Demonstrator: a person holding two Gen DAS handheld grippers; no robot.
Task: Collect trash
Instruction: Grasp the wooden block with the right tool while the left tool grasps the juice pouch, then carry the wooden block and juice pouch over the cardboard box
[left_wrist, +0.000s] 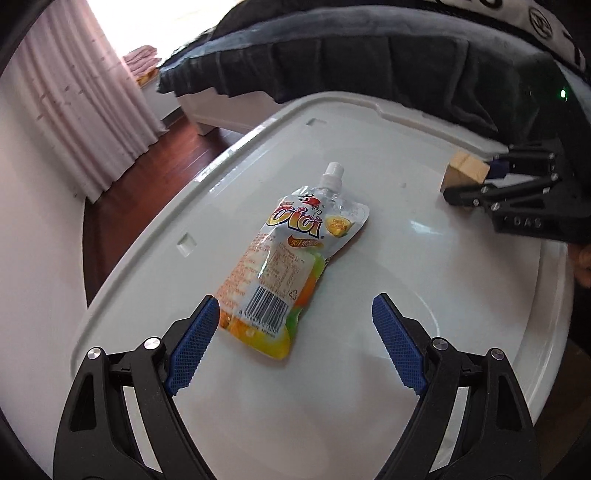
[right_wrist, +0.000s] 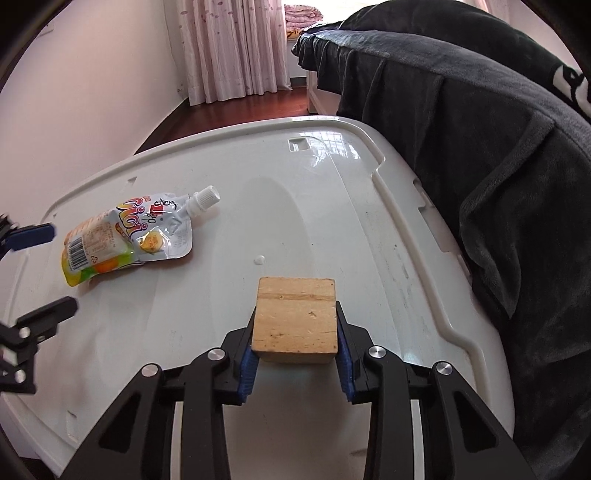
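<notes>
- The right gripper (right_wrist: 295, 341) is clamped on a wooden block (right_wrist: 296, 320); both blue pads press its side faces, and the block sits low between them, on or just above the white plastic lid (right_wrist: 354, 206) that serves as the work surface.
- From the left wrist view the same block (left_wrist: 464, 170) shows at 2 o'clock, near the lid's far right rim, with the right gripper reaching in from 3 o'clock.
- The left gripper (left_wrist: 294, 332) stands wide apart and grips nothing. Its left pad is just beside the bottom corner of the juice pouch (left_wrist: 295, 258), which lies flat on the lid with its white cap (left_wrist: 334, 170) pointing toward 12 o'clock.
- In the right wrist view the pouch (right_wrist: 127, 236) lies at 10 o'clock, well apart from the block.
- Judged step: the block is secured, so the pouch is the left side's pickup.
- To do it well:
  - Shift the left gripper toward 11 o'clock so the pouch's body, not just its corner, lies between the 2 pads.
  - Come down until the pad tips skim the lid, since the pouch is thin and slack.
  - Close across the narrow width near the barcode, where the fill looks thickest.
  - Lift the block straight up so it does not slide in the pads.
- Risk: the glossy film may slip out or fold.
</notes>
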